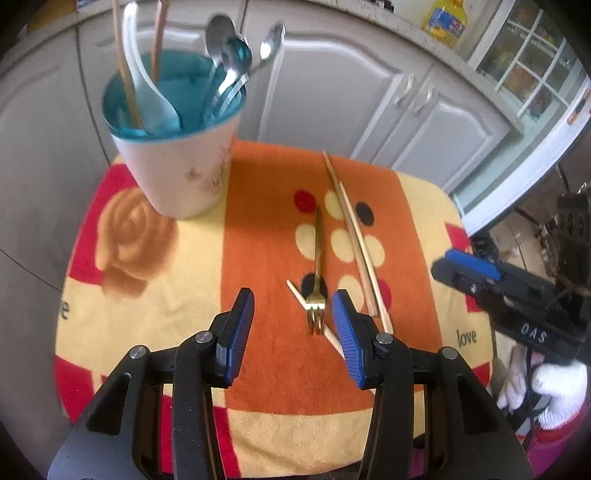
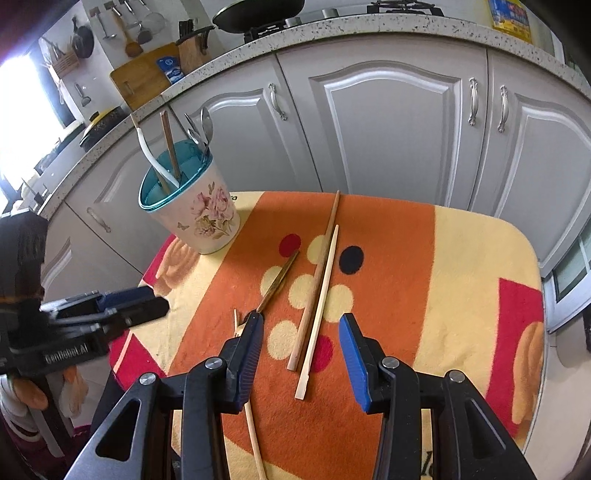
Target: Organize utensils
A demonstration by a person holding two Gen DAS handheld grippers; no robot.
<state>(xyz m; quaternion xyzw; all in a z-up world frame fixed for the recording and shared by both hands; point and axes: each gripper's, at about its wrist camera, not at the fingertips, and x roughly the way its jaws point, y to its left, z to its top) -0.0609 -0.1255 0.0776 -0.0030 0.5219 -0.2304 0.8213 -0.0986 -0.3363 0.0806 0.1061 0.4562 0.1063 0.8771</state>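
Observation:
A floral cup (image 1: 184, 173) with a teal inside stands at the far left of the towel-covered table (image 1: 155, 280); it holds spoons, a white ladle-spoon and chopsticks. A gold fork (image 1: 317, 266) lies mid-table, its tines over a lone chopstick (image 1: 297, 293). Two more chopsticks (image 1: 354, 240) lie just right of the fork. My left gripper (image 1: 293, 295) hovers open above the fork's tines, nothing between its pads. My right gripper (image 2: 301, 321) hovers open over the near ends of the chopstick pair (image 2: 317, 295), with the fork (image 2: 277, 282) and the cup (image 2: 195, 214) to its left.
Each gripper shows in the other's view: the right gripper (image 1: 447, 264), the left gripper (image 2: 162, 304). A white-gloved hand (image 1: 554, 384) holds the right one. Grey cabinet doors (image 2: 388, 122) stand behind the table, under a speckled counter (image 2: 332, 29) with cookware.

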